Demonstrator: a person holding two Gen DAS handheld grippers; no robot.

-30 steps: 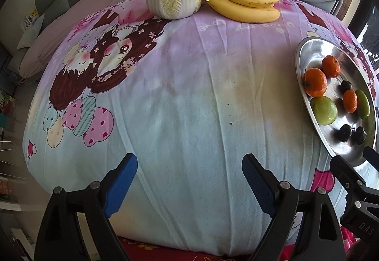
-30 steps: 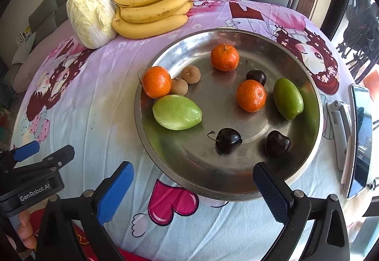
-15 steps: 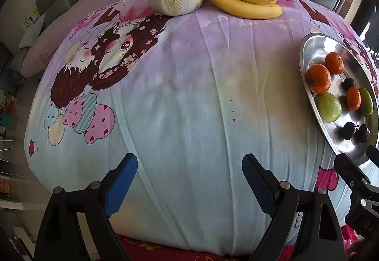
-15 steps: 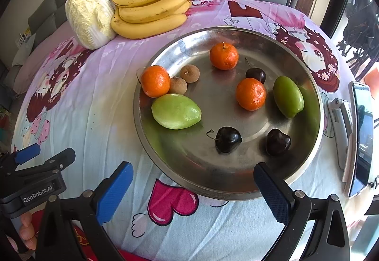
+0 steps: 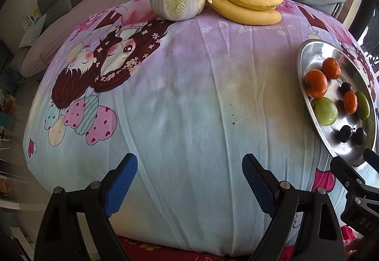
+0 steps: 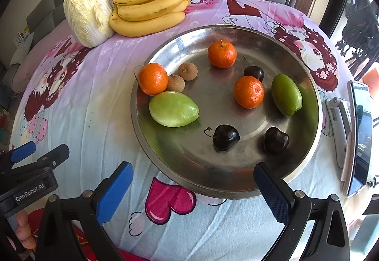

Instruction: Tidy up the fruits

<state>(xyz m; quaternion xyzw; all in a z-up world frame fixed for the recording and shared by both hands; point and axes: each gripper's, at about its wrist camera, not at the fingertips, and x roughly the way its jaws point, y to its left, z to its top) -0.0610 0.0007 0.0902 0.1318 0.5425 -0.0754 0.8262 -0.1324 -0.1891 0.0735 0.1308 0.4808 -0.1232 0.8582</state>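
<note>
Hovering empty, both open tools [image 5: 189, 180] [image 6: 193, 186] face three oranges [image 6: 222, 54], three cherries [image 6: 225, 137].

A round steel tray [image 6: 308, 142] holds three tangerines [image 6: 248, 92], two green fruits [image 6: 174, 109], three dark cherries [image 6: 226, 137] and two brown longans [image 6: 187, 71], all lying apart or loosely clustered. A bunch of yellow bananas [image 6: 146, 7] lies beyond the tray.

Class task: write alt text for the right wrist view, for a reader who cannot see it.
A round metal tray on a cartoon-print cloth holds three oranges, two green fruits, three dark cherries and two small brown fruits. The right claw hangs open at its near rim.
</note>
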